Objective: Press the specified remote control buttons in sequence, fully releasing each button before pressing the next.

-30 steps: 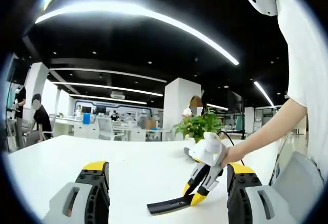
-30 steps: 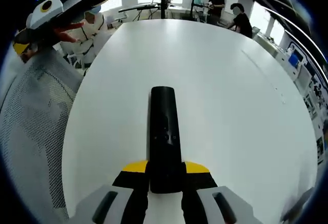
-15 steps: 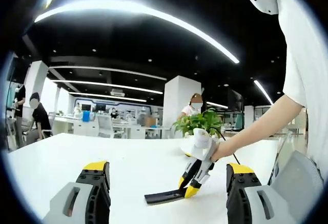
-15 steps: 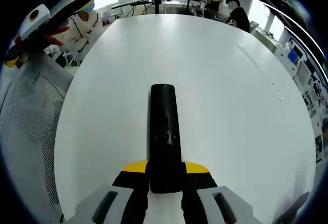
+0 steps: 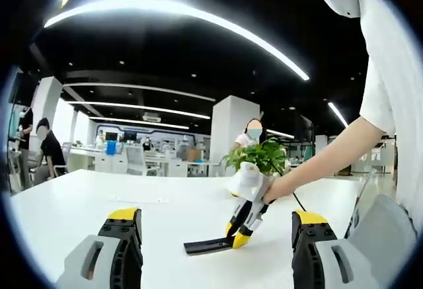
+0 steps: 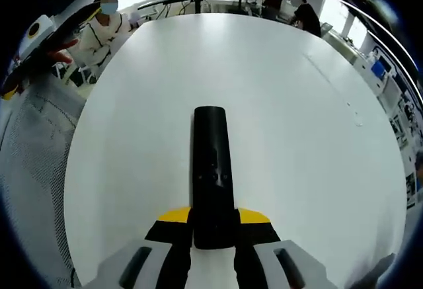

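Since the earlier frame, the right hand-held gripper (image 5: pixel 239 231) has shifted toward nine o'clock in the left gripper view, carrying the remote control (image 6: pixel 211 173) with it. Right hand-held gripper (image 6: pixel 212 234): jaws clamped on the remote's near end, so the black body projects forward over the white table (image 6: pixel 297 117), buttons upward, presumably to present them for pressing. In the left gripper view the remote control (image 5: pixel 206 245) appears low over the table (image 5: pixel 79 196), at about five o'clock from a potted plant (image 5: pixel 259 157). Left hand-held gripper (image 5: pixel 215 233): jaws spread apart, empty, well short of the remote; no button press has begun.
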